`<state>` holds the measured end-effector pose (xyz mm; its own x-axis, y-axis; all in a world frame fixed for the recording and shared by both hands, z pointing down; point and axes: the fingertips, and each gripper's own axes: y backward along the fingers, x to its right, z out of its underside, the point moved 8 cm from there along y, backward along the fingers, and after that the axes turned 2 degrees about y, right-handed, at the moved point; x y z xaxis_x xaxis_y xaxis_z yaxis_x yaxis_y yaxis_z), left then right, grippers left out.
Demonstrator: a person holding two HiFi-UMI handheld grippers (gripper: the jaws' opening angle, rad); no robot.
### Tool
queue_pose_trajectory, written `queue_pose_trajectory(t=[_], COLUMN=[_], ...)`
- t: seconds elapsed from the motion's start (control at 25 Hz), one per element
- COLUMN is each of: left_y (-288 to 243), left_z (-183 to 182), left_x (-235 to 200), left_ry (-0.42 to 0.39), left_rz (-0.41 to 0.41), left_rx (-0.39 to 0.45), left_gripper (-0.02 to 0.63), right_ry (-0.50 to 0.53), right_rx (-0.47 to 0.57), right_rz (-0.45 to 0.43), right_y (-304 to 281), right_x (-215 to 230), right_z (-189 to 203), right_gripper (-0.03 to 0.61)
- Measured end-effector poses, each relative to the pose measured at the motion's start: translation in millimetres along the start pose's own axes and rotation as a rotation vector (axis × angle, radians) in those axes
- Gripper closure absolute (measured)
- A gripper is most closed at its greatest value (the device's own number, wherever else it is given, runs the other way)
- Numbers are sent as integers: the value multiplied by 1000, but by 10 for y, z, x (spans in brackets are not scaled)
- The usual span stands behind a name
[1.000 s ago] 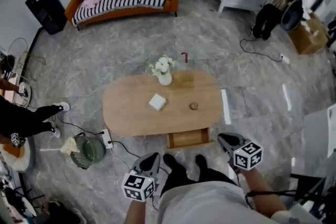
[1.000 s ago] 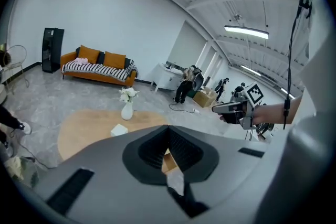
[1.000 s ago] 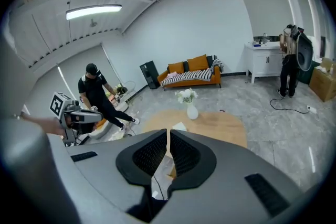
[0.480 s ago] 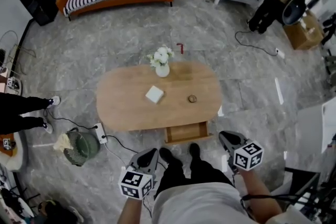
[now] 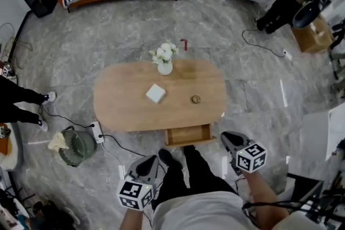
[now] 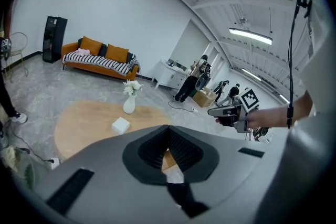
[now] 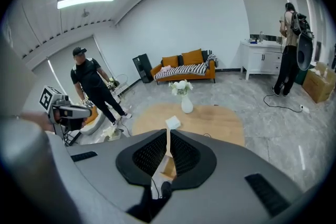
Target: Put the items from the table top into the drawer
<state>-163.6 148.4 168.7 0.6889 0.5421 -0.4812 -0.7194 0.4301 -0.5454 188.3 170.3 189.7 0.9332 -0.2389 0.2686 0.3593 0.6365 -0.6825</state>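
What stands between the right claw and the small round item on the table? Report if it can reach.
Probably yes: the right claw, shut and empty, hovers near the open drawer; the round item lies alone on bare tabletop, nothing between.

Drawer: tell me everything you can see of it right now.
The drawer is a shallow tray of light wood, like the table. It stands pulled open from under the table's near long edge, right of centre, and level. In the head view its inside looks bare. The person's dark shoes stand on the floor just in front of it; whether they touch it cannot be told.
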Motion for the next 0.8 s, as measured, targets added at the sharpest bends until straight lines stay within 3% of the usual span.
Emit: queue_pose_trajectory(t=[0.8], left_y=[-635], left_z=[139], left_x=[-205], left_ry=[93], left_rz=[-104], left_rx=[10], left_gripper=[612], right_ry=[97], right_rx=[-121], right_rz=[-85], right_y=[-1157], right_x=[674], right_z=[-60], right_gripper=[534])
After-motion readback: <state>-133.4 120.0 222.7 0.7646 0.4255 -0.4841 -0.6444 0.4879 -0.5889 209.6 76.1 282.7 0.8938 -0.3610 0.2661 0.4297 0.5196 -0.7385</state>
